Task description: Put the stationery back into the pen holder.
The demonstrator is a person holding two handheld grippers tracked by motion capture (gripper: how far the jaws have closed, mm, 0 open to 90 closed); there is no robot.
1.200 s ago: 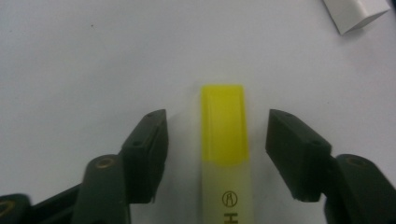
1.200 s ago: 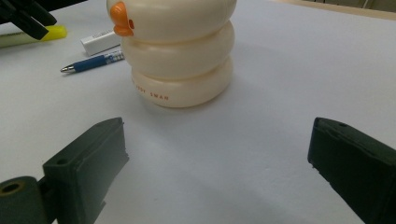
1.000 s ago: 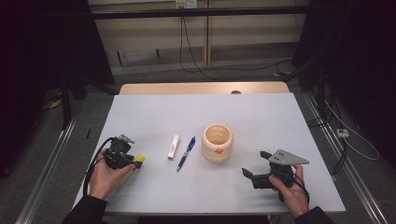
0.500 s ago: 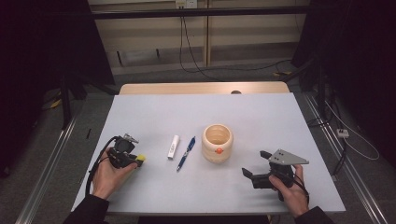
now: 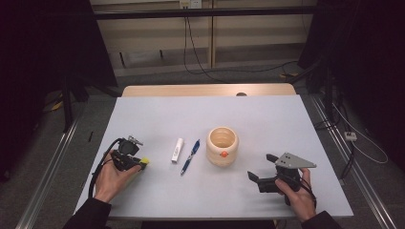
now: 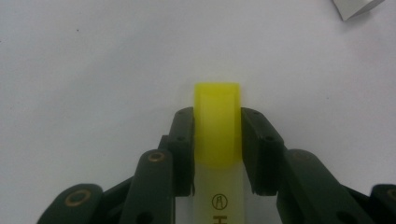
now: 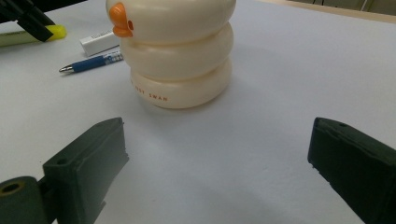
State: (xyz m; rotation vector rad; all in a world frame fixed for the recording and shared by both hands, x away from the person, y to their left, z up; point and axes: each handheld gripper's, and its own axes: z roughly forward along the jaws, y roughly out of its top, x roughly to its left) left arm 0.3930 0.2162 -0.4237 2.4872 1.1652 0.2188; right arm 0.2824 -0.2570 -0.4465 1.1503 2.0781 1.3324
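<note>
My left gripper [image 5: 138, 163] is shut on a yellow highlighter [image 6: 217, 135], whose yellow cap [image 5: 143, 161] pokes out past the jaws just above the white table [image 5: 157, 119]. In the left gripper view both jaws press the highlighter's sides. A cream duck-shaped pen cup [image 5: 222, 145] with an orange beak stands mid-table. My right gripper [image 5: 260, 168] rests open near the front right, its jaws wide apart and pointing at the cup [image 7: 175, 46]. A blue pen [image 5: 190, 156] and a white eraser [image 5: 177, 150] lie between the highlighter and the cup.
A wooden strip [image 5: 205, 90] runs along the table's far edge. Cables [image 5: 200, 62] trail over the floor behind. Metal rails [image 5: 45, 186] flank the table on both sides. Bare tabletop stretches behind the cup and toward the right.
My left hand has shifted slightly with the highlighter still held. The right gripper has stayed put.
</note>
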